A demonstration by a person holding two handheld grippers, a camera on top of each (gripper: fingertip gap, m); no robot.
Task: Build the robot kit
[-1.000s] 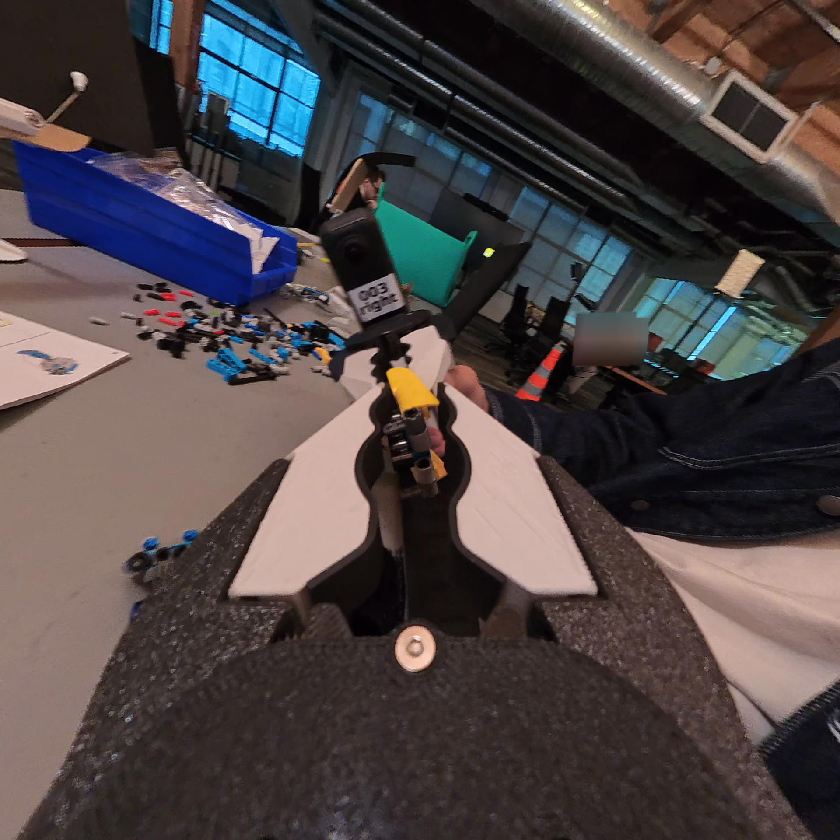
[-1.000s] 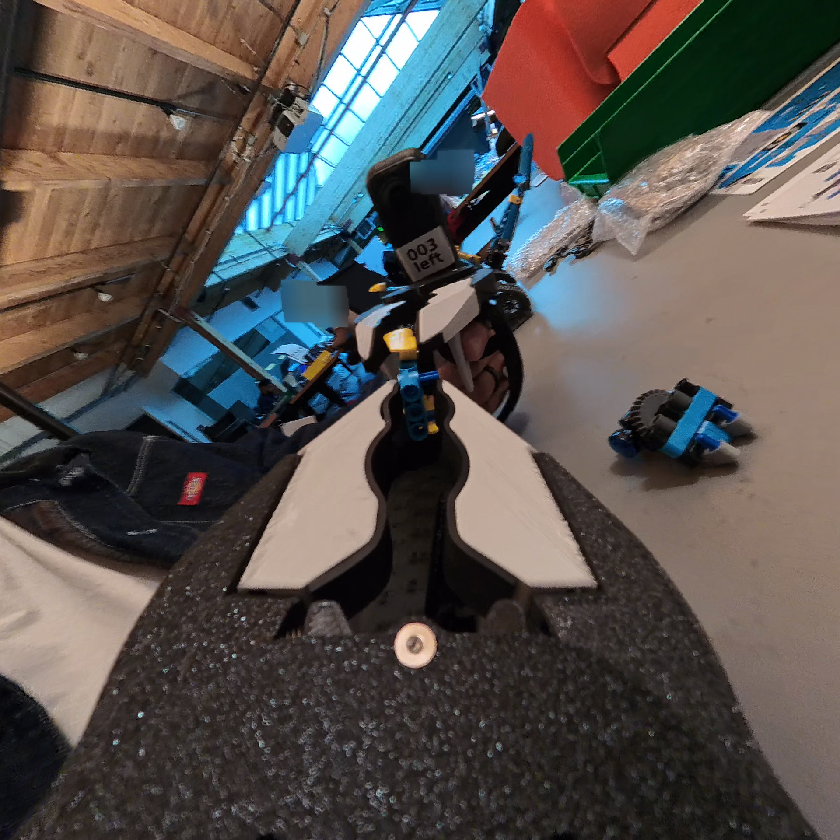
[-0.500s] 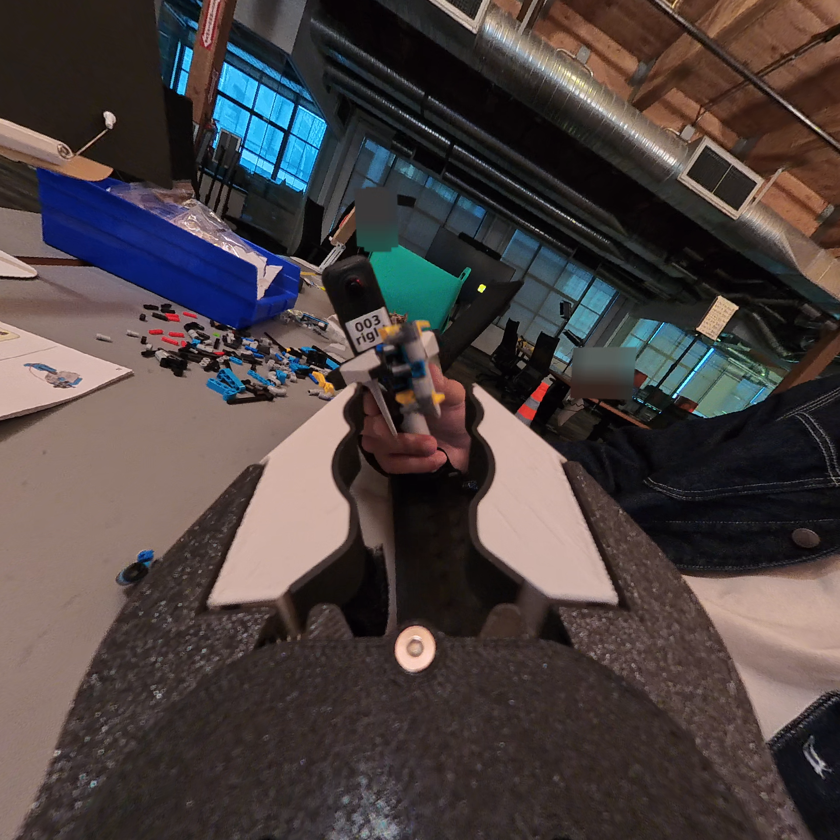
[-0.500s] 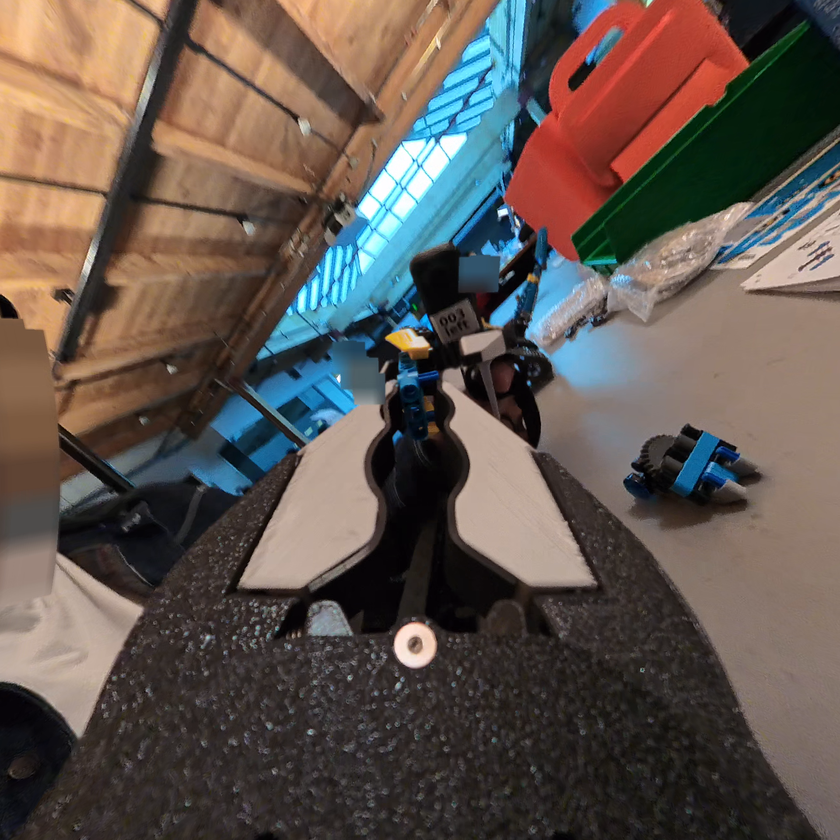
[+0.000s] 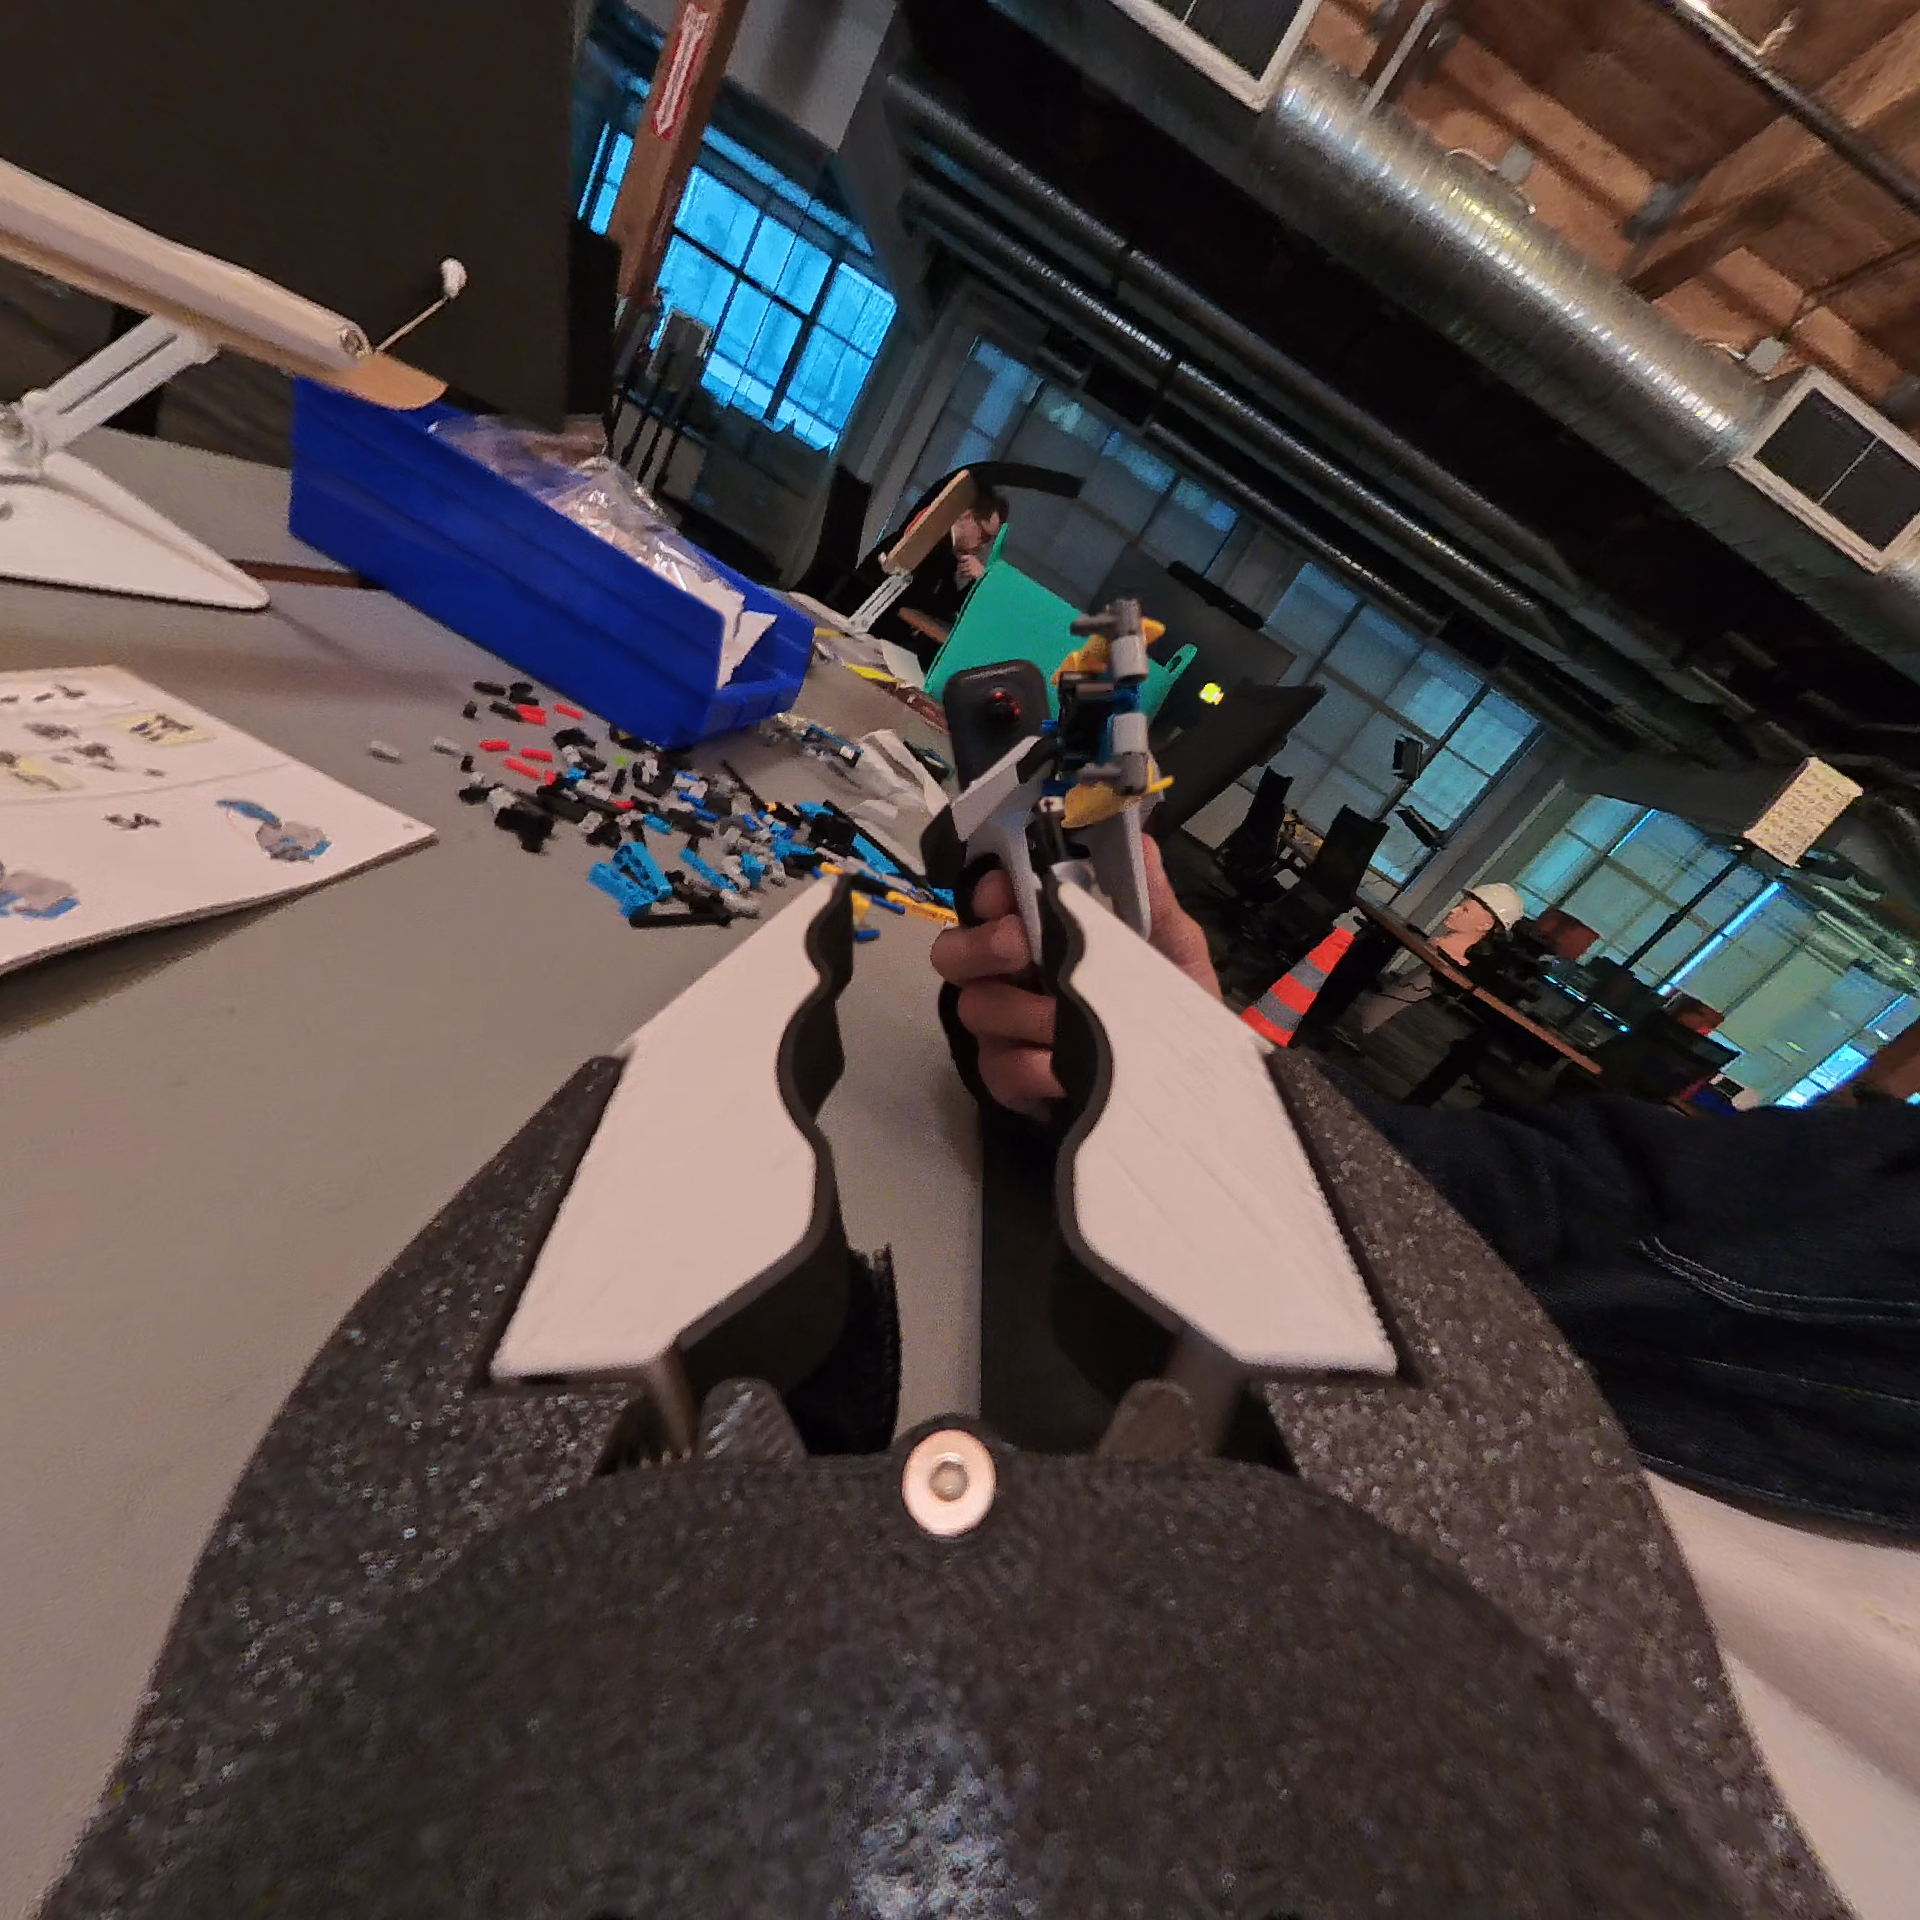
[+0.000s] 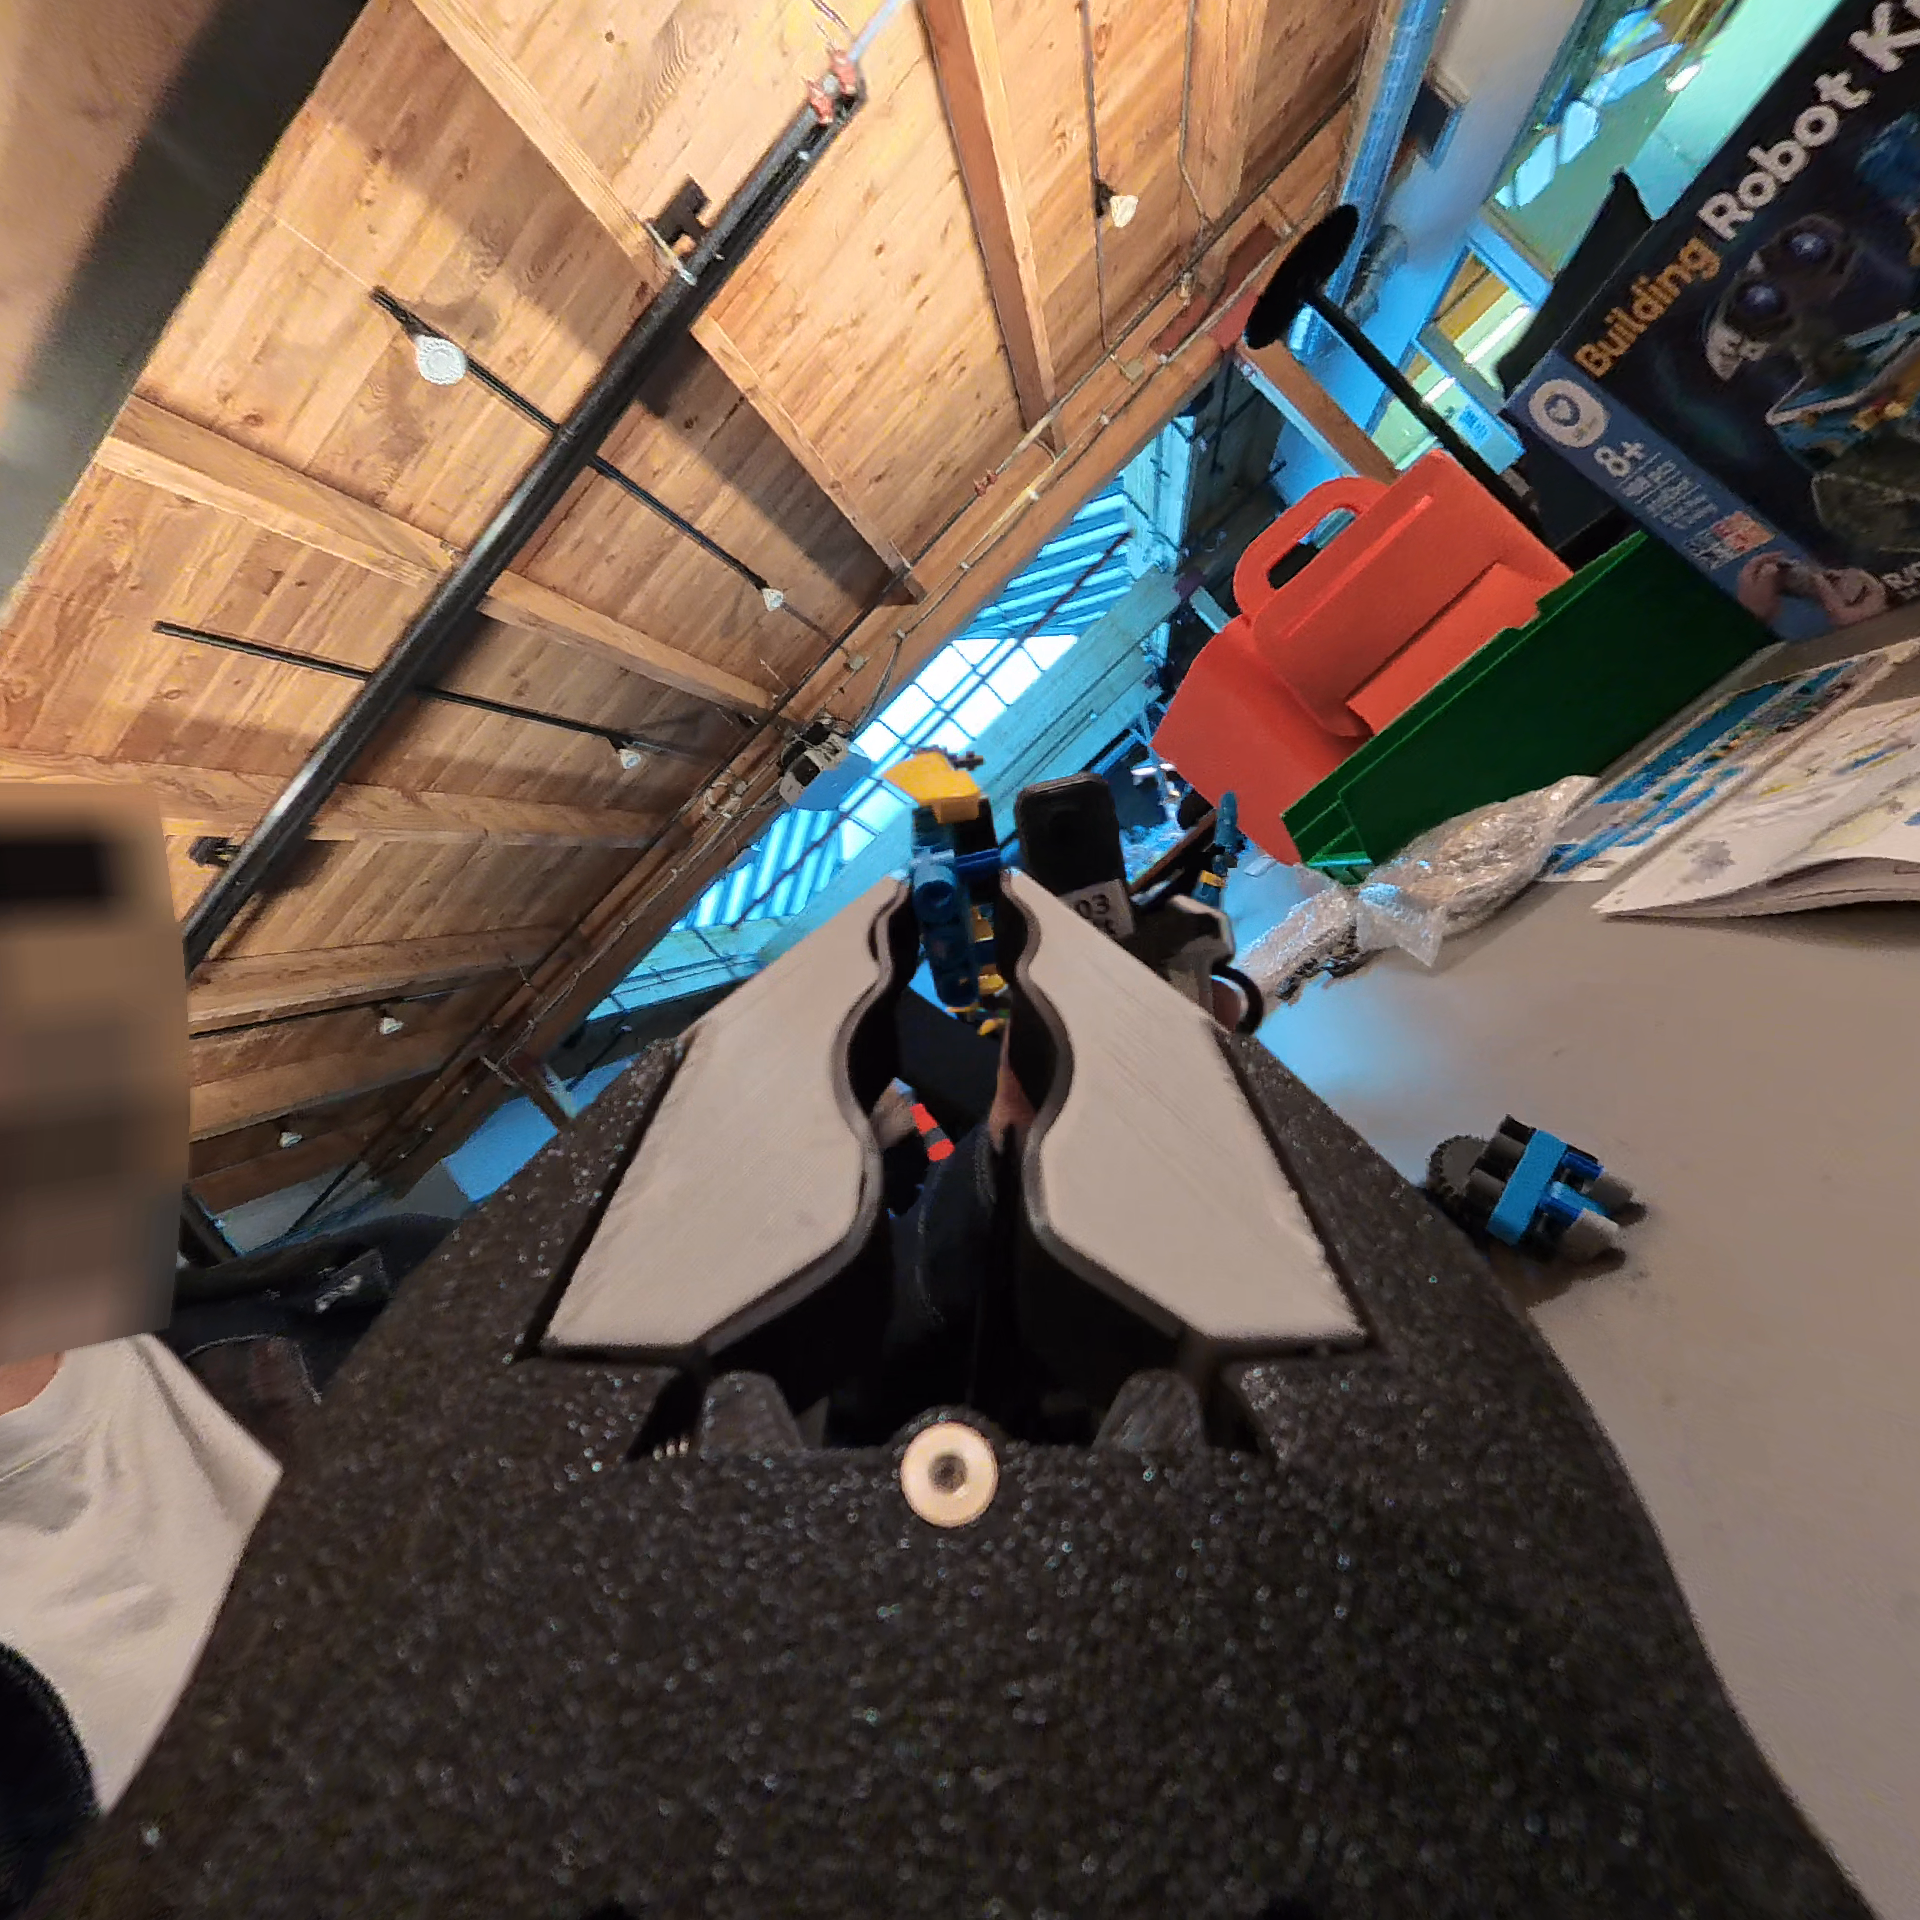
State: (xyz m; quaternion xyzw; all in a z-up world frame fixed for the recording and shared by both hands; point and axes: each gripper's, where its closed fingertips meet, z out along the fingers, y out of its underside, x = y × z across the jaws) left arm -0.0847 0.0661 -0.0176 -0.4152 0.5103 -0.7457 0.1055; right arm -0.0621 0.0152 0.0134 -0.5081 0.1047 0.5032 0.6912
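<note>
My right gripper is shut on a small brick assembly of blue, yellow and grey pieces and holds it up in the air. In the left wrist view the same assembly stands upright in the right gripper, just beyond my left fingertips. My left gripper is open and empty, low over the grey table. A small blue and black wheeled assembly lies on the table to the right of my right gripper.
A blue bin, a scatter of loose pieces and an instruction booklet lie at the left. A green bin, a red container, plastic bags and booklets stand at the far right. A denim sleeve lies at the right. There is about 7 cm between the tips of the two grippers.
My left gripper let go of the brick assembly, opened and drew back. My right gripper kept hold of it and tilted it upward.
</note>
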